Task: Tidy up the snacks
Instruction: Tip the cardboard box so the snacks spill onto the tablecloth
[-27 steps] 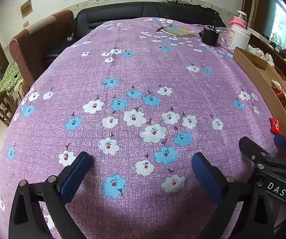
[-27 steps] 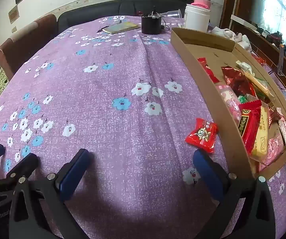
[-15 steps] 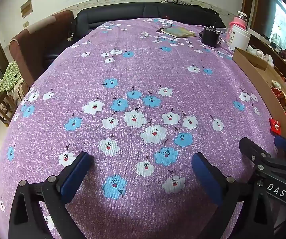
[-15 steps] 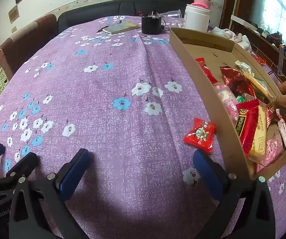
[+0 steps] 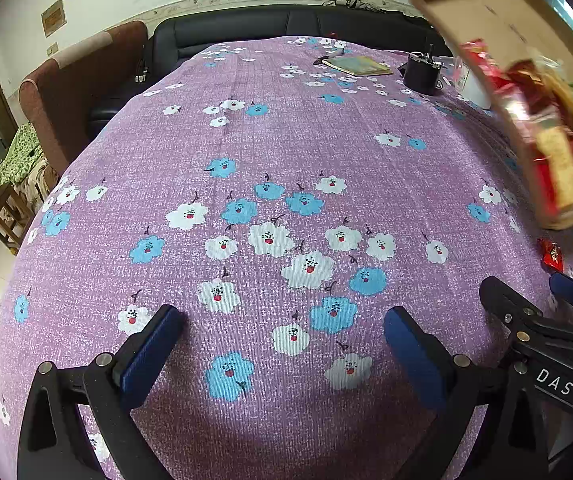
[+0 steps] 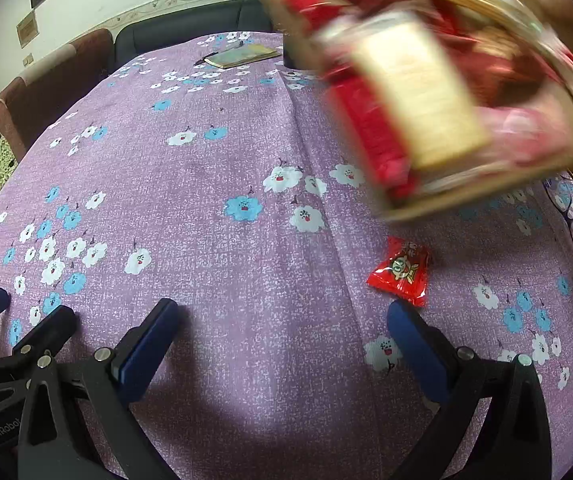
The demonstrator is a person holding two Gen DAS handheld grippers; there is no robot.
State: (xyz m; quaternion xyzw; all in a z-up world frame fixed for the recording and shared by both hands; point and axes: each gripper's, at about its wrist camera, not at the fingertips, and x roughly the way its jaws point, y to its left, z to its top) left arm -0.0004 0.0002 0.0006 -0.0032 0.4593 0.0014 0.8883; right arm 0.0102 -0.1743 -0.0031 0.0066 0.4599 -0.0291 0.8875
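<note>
A shallow brown cardboard tray [image 6: 498,196] full of snack packets [image 6: 418,92] hangs tilted in the air at the upper right of the right wrist view, clear of the counter [image 6: 226,168] with its purple flowered cloth; red, cream and pink wrappers crowd toward its lower end; the left wrist view has the same tray [image 5: 466,12] at its upper right edge, its bare far half raised; one small red packet [image 6: 400,272] with a cartoon face lies flat on the cloth below the tray, just beyond the right-hand finger of the right tongs [image 6: 282,338], and shows as a red sliver [image 5: 552,254] at the right edge of the left wrist view; both the right tongs and the left tongs [image 5: 282,340] stand wide apart over bare cloth with nothing between the blue pads; half a second ago the tray lay flat on the counter at the right with a hand reaching into it, and now it is lifted and tipped, while the loose packet has kept its place; the tray is smeared by motion blur, so single wrappers and their print cannot be read; its right part is cut off by the frame, and whatever holds it is out of sight; a notebook [image 5: 358,65] and a dark pot [image 5: 422,74] sit at the far end.
</note>
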